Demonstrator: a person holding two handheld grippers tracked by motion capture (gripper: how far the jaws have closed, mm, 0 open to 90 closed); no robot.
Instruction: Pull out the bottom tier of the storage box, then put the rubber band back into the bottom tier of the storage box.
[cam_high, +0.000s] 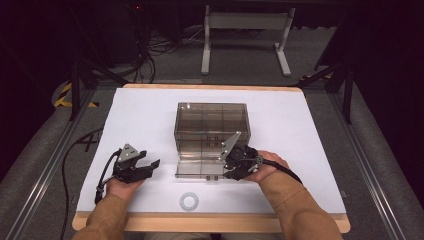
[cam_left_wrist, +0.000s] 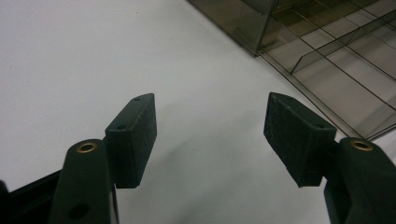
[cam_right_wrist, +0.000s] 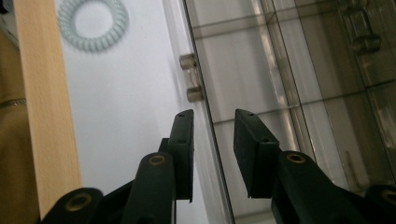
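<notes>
A smoked clear plastic organiser box with divided compartments stands mid-table. Its lid lies open and flat toward me. My right gripper is at the lid's right end. In the right gripper view its jaws straddle the lid's thin front edge with a gap on both sides, so it is open. Two small latch tabs sit farther along that edge. My left gripper rests on the white surface left of the box, open and holding nothing.
A white coiled hair tie lies near the table's front wooden edge. The white mat covers the tabletop. The box corner and its compartments are to the right ahead of the left gripper.
</notes>
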